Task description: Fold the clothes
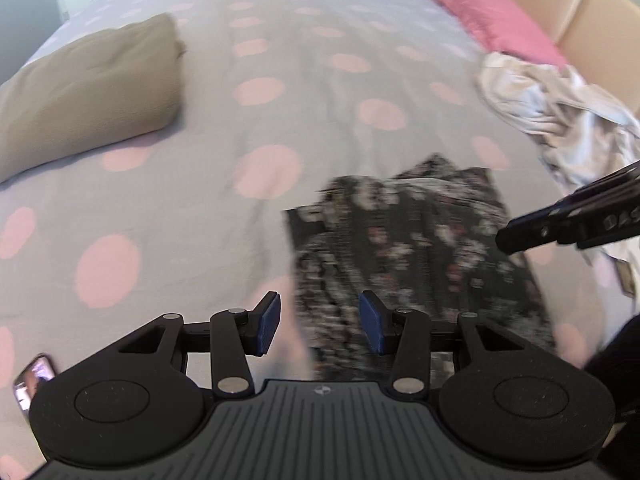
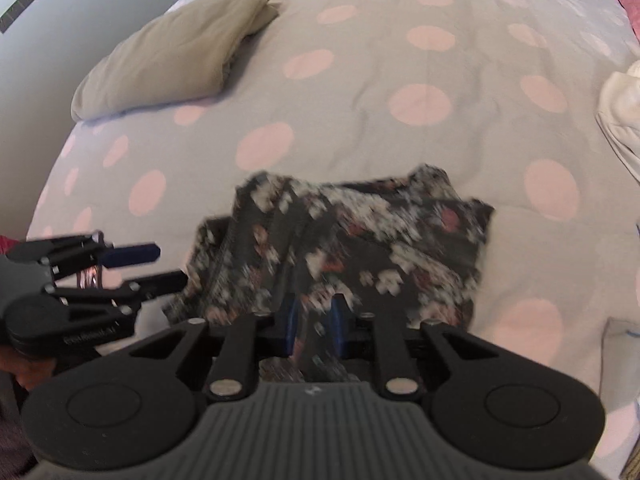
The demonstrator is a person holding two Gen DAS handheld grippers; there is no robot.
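Note:
A dark floral garment lies bunched on the near part of the bed, blurred in both views. In the right wrist view its near edge runs between the blue pads of my right gripper, which is shut on it. My left gripper is open with nothing between its pads, just off the garment's left edge. From the right wrist view the left gripper shows at the left, fingertips close to the cloth's left corner. The right gripper enters the left wrist view from the right edge.
The bedspread is grey with pink dots. A folded tan garment rests at the far left. Crumpled white clothes lie at the right, near a pink pillow and a beige headboard. A phone lies at the near left.

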